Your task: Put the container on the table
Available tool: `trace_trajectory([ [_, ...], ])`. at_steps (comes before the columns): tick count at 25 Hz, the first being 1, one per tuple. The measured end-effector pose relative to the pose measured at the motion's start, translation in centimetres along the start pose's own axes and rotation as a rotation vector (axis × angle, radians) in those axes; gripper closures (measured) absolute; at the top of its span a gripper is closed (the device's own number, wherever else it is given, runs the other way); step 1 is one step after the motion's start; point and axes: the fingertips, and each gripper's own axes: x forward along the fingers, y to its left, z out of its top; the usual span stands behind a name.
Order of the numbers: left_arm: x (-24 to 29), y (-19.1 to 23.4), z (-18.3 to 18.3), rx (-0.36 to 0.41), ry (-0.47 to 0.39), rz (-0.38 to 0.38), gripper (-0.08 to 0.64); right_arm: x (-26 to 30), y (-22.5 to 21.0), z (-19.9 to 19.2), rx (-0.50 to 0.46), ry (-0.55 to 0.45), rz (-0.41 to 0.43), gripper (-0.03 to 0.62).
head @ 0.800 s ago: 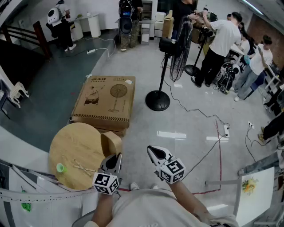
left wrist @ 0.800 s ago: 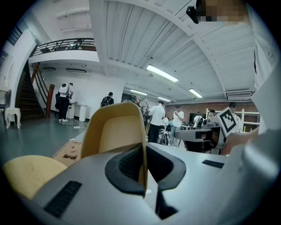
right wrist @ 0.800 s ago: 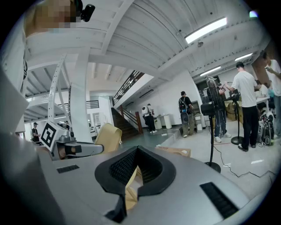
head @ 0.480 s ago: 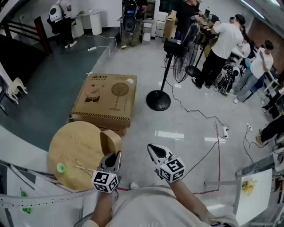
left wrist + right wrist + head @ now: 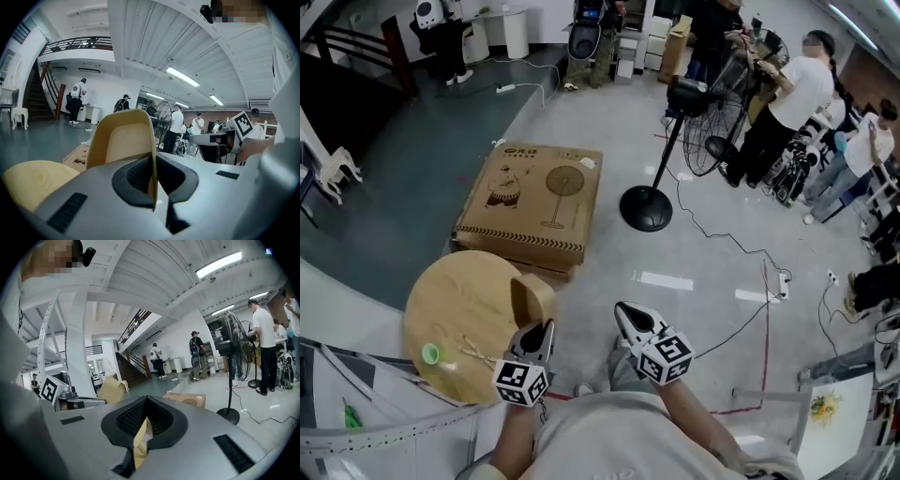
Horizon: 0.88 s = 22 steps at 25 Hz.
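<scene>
A tan, thin-walled container (image 5: pixel 532 298) stands on edge over the right rim of the round wooden table (image 5: pixel 459 300). My left gripper (image 5: pixel 541 336) is shut on its wall. In the left gripper view that wall (image 5: pixel 123 140) rises straight out from between the closed jaws of the left gripper (image 5: pixel 153 161). I cannot tell whether the container touches the table. My right gripper (image 5: pixel 628 319) hangs just to the right, over the floor, apart from the container. In the right gripper view the right gripper (image 5: pixel 146 401) has its jaws closed, with a thin tan strip (image 5: pixel 139 439) in the gap behind the pads.
A small green piece (image 5: pixel 429 354) and thin sticks (image 5: pixel 473 354) lie on the table's near part. A flat cardboard box (image 5: pixel 530 202) lies on the floor beyond the table. A standing fan (image 5: pixel 649 206), cables (image 5: pixel 741 248) and several people (image 5: pixel 787 103) are farther right.
The head view has drifted a little toward the floor's far side. Both grippers and the container keep their places.
</scene>
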Motion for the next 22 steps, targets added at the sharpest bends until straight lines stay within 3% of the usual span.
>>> trace_trajectory([
  [10, 11.1, 4.6, 2.2, 0.023, 0.038, 0.096, 0.541, 9.0, -9.5, 3.8, 0.014, 0.006, 0.100, 0.568],
  [22, 24.1, 6.4, 6.4, 0.026, 0.046, 0.234, 0.541, 15.4, -21.2, 9.1, 0.003, 0.032, 0.220, 0.568],
])
